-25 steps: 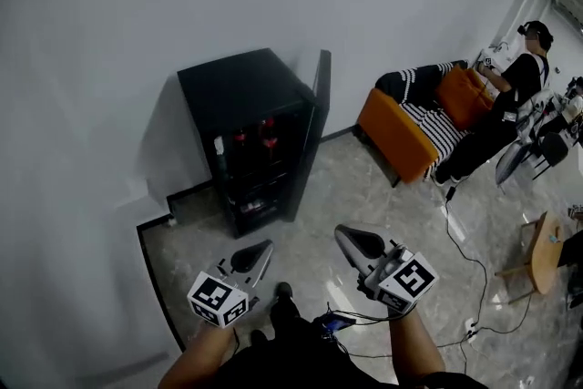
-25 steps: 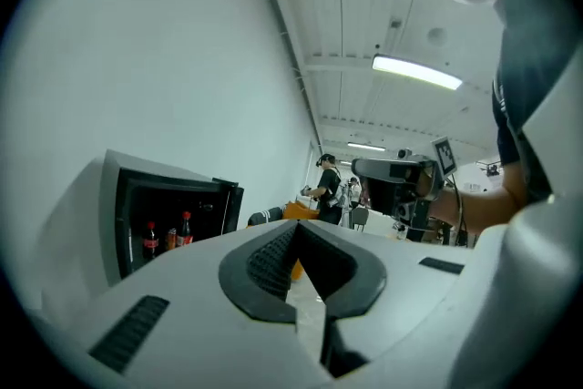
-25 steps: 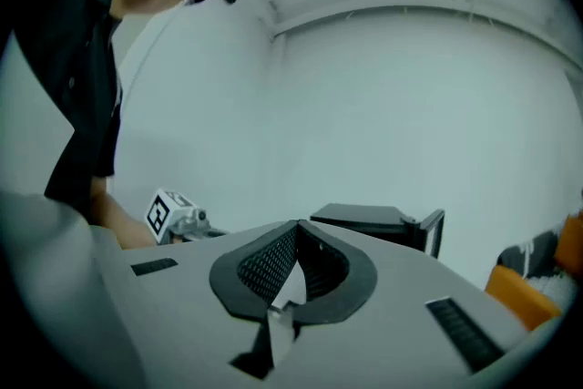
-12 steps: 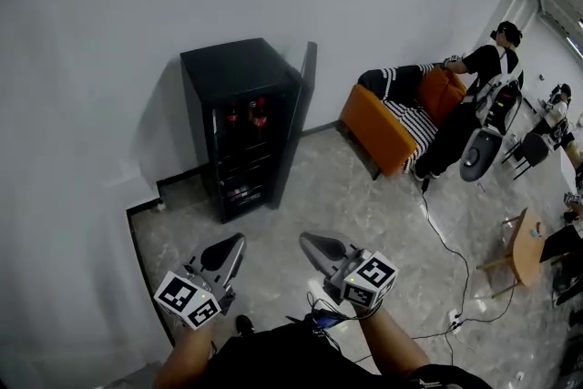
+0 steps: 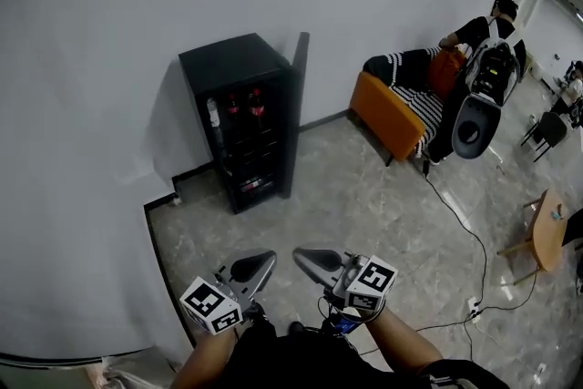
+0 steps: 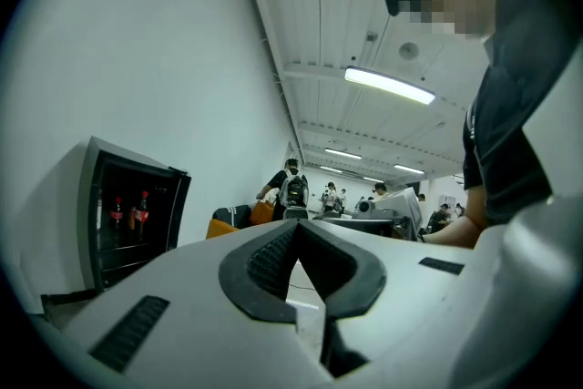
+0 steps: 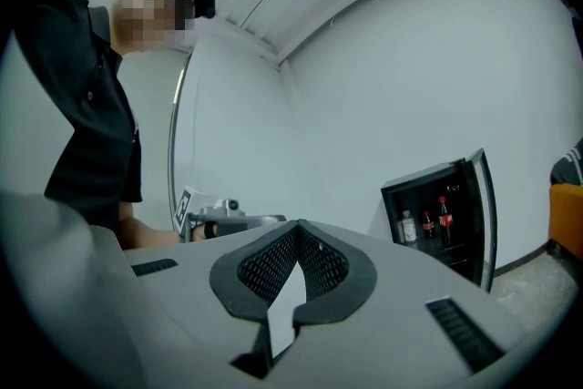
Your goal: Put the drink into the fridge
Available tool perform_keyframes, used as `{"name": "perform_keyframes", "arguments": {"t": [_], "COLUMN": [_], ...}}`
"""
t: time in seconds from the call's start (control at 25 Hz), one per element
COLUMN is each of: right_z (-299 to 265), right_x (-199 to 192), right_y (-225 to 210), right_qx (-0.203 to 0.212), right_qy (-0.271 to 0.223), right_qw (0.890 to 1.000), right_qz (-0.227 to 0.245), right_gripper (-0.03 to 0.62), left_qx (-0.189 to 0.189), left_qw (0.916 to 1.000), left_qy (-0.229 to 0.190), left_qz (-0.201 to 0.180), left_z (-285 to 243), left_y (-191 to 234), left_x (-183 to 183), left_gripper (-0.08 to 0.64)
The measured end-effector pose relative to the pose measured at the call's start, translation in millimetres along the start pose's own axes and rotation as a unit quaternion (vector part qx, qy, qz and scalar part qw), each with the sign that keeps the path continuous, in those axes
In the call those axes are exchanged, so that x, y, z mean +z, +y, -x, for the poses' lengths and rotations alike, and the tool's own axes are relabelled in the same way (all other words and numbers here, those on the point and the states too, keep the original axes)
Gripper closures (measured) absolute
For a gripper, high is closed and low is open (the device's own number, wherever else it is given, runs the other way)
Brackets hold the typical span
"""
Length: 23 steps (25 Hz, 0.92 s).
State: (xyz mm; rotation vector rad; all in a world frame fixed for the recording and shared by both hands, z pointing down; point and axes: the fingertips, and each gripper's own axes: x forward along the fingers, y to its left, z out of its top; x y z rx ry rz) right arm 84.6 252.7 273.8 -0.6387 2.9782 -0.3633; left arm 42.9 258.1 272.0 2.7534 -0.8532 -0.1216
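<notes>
A black mini fridge (image 5: 239,125) stands against the white wall with its door (image 5: 297,109) swung open to the right. Red-capped cola bottles (image 5: 244,105) and a clear bottle (image 5: 214,116) stand on its top shelf. Both grippers hang low, near the person's body and well short of the fridge. My left gripper (image 5: 259,263) is shut and holds nothing; its tips meet in the left gripper view (image 6: 297,227). My right gripper (image 5: 308,258) is shut and empty too (image 7: 298,229). The fridge (image 7: 439,212) and its bottles (image 7: 434,221) show in the right gripper view; no drink is in either gripper.
An orange sofa (image 5: 397,112) with a striped cover sits right of the fridge. A person with a backpack (image 5: 485,59) stands beside it. A black cable (image 5: 463,230) runs across the marble floor, and a small wooden table (image 5: 548,232) is at the far right.
The head view has swung and drawn back a little from the fridge. Both grippers stay low and shut. The person by the sofa has stood up with a backpack on.
</notes>
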Motion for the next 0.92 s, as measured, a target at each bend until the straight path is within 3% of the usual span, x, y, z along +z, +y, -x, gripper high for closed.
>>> {"name": "perform_keyframes", "arguments": {"t": [0.16, 0.32, 0.48, 0.56, 0.92], "right_z": [29.8, 49.1, 67.7, 70.7, 79.0], "right_x": [-27.1, -26.7, -29.3, -28.9, -41.1], "right_y": [-1.3, 9.7, 18.9, 21.0, 30.8], "right_qx": [-0.002, 0.0, 0.025, 0.031, 0.024], "right_qy": [0.016, 0.008, 0.008, -0.001, 0.029], "right_qw": [1.0, 1.0, 1.0, 0.999, 0.999], "right_qz": [-0.013, 0.001, -0.001, -0.014, 0.007], "right_gripper": [0.571, 0.571, 0.571, 0.571, 0.571], "left_qx": [-0.003, 0.005, 0.001, 0.005, 0.021], "left_qw": [0.9998, 0.9995, 0.9986, 0.9988, 0.9983], "left_qy": [0.011, 0.029, 0.037, 0.037, 0.05], "left_qz": [-0.016, -0.013, -0.036, -0.029, -0.023], "left_z": [-4.3, -2.9, -13.4, -14.9, -1.9], "left_y": [-24.8, -35.6, -49.1, -50.9, -64.0], "left_x": [-20.1, -35.8, -42.3, -44.6, -56.0], "left_gripper": [0.549, 0.549, 0.549, 0.549, 0.549]}}
